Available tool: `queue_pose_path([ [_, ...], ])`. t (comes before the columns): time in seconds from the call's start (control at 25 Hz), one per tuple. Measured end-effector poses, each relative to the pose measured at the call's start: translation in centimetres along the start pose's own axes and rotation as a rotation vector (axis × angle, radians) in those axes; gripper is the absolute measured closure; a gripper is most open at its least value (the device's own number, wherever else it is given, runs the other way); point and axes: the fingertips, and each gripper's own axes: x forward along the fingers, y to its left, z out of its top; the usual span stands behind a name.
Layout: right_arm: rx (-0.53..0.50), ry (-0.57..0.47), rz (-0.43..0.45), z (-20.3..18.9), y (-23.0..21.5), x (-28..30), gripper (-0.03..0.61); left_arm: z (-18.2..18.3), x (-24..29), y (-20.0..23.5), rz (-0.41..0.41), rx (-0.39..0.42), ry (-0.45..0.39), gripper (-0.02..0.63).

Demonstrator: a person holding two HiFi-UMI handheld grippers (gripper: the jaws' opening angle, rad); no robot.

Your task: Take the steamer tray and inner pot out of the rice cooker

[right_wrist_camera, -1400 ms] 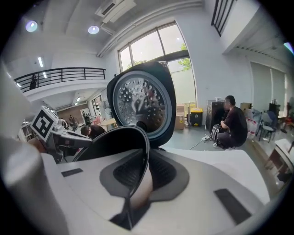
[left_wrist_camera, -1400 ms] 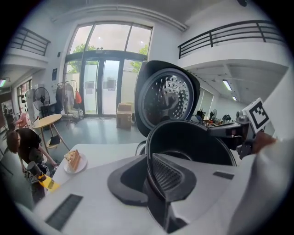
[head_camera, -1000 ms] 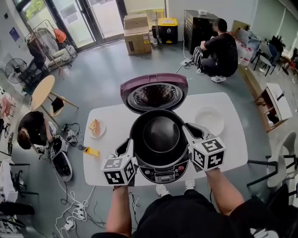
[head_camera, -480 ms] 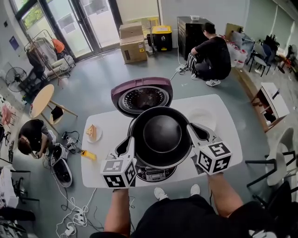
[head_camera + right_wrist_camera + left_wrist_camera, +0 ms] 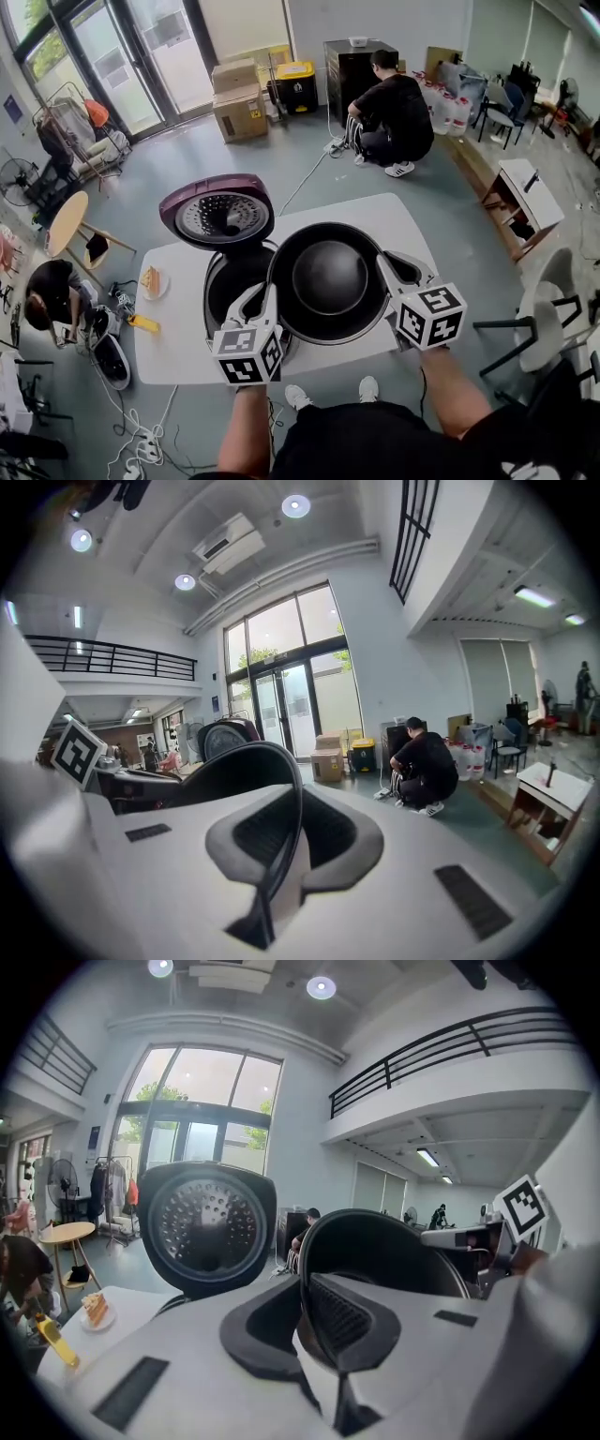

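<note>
Above the white table (image 5: pixel 178 328), head view: inner pot (image 5: pixel 330 278) is out of the rice cooker (image 5: pixel 228 286) and held in the air just right of it, its edge overlapping the cooker's open mouth. Lid (image 5: pixel 217 214) stands open behind the cooker. Left gripper (image 5: pixel 259 300) is on the pot rim on the side next to the cooker, right gripper (image 5: pixel 394 269) on the rim on the side away from it. Steamer tray not seen in any view

Left gripper view: left gripper (image 5: pixel 314 1321) clamped on the thin rim of the pot (image 5: pixel 394 1241), one pad inside the wall, one outside. Lid (image 5: pixel 202 1227) beyond, to the left

Right gripper view: right gripper (image 5: pixel 286 841) likewise pinched on the rim; dark wall of the pot (image 5: pixel 234 775) curves away toward the cooker

Judgement: step in hand is carrying the pot clear and setting it on the table right of the cooker. To do it well:
- hands level with each other, same spacing, so the rim does not twist in the pads
- clear the cooker body fully before lowering
- lower flat, let go only once the base rests on the table
- risk: thin smooth rim slipping from a two-point pinch
</note>
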Motion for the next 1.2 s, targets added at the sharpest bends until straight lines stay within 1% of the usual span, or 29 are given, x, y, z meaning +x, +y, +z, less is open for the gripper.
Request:
queue_pose_path([
  [0.2, 0.005, 0.055, -0.043, -2.5, -5.6, -3.1, 0.552, -2.8, 2.2, -5.8, -0.019, -0.029, 0.038, 0.578],
  [0.44, 0.015, 0.120, -0.044, -6.0, -9.9, -4.2, 0.552, -6.6, 4.6, -9.6, -0.024, -0.041, 0.110, 0.577],
  [0.6, 0.031, 0.168, -0.033, -9.0, -10.9, -3.8, 0.552, -9.1, 5.7, -10.1, -0.004, -0.042, 0.162, 0.577],
  [0.8, 0.051, 0.244, -0.019, -13.1, -11.8, -3.5, 0.551, -12.9, 6.5, -10.4, 0.012, -0.077, 0.218, 0.578],
  [1.0, 0.075, 0.308, -0.014, -16.7, -12.4, -2.5, 0.552, -16.3, 7.7, -10.0, 0.019, -0.093, 0.281, 0.578],
  [1.2, 0.097, 0.361, -0.004, -19.4, -13.2, -1.2, 0.552, -18.3, 9.3, -9.5, 0.032, -0.105, 0.313, 0.580],
])
